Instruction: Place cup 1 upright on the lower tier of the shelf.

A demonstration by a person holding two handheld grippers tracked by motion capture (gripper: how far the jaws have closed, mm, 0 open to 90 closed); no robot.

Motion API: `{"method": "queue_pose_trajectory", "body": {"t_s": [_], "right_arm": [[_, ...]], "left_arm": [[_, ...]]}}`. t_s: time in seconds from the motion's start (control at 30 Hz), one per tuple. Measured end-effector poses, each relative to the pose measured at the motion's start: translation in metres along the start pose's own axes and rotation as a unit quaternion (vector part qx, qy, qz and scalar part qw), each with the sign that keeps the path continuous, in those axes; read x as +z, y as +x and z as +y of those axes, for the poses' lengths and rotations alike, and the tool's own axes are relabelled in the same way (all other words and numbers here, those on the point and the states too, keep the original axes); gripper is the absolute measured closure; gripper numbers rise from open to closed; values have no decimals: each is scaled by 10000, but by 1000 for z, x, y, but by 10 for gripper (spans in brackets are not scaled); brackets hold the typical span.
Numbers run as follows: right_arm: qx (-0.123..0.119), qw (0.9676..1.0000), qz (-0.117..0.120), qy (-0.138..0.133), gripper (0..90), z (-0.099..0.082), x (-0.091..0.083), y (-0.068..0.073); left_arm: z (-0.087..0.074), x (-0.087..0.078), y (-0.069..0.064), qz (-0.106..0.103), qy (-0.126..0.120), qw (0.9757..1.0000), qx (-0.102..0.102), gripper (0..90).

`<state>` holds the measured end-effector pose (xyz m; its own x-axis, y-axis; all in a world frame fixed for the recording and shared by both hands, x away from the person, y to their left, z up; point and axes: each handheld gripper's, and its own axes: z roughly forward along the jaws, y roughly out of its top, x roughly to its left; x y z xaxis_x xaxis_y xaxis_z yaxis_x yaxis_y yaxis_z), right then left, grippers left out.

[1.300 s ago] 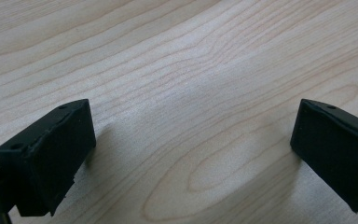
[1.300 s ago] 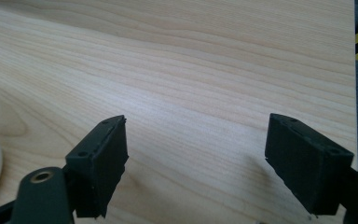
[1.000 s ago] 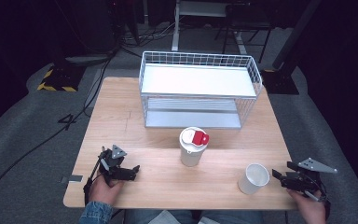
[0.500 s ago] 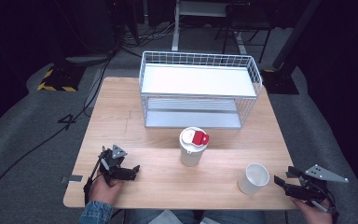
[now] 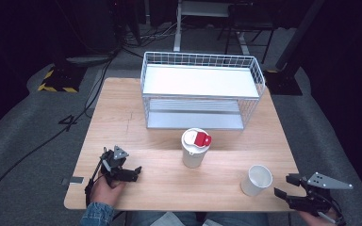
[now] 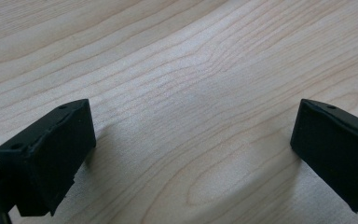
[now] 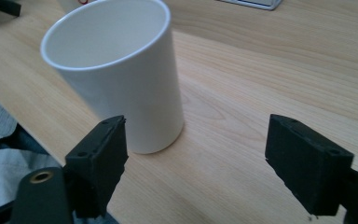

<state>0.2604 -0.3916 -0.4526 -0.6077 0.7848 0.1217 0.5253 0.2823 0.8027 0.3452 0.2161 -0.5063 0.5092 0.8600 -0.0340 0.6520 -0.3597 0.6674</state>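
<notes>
Your right gripper (image 5: 283, 184) sits beside the white cup (image 5: 257, 179), jaws open, empty; left gripper (image 5: 134, 172) open on the table (image 5: 169, 141). Next: straddle cup, close.

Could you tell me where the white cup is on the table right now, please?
In the high view the white cup stands upright near the table's front right corner, just left of the right gripper and right of the lidded tumbler.
</notes>
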Motion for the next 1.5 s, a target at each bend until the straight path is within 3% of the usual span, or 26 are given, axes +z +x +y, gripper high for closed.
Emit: {"method": "queue_pose_trajectory", "body": {"t_s": [0.17, 0.57, 0.93, 1.27, 1.5], "right_arm": [[-274, 9994, 128, 147, 213, 3, 3, 14], [-442, 9977, 434, 263, 167, 1, 33, 30], [-520, 9975, 365, 306, 152, -2, 57, 33], [-638, 9972, 310, 235, 158, 2, 70, 40], [-587, 9977, 249, 222, 174, 2, 74, 38]], "left_arm": [[0, 0, 0, 5, 0, 10000, -6, 4], [0, 0, 0, -1, 0, 10000, 0, 4], [0, 0, 0, 5, -2, 10000, -6, 4], [0, 0, 0, 0, 1, 10000, 1, 4], [0, 0, 0, -1, 0, 10000, -1, 4]]}}
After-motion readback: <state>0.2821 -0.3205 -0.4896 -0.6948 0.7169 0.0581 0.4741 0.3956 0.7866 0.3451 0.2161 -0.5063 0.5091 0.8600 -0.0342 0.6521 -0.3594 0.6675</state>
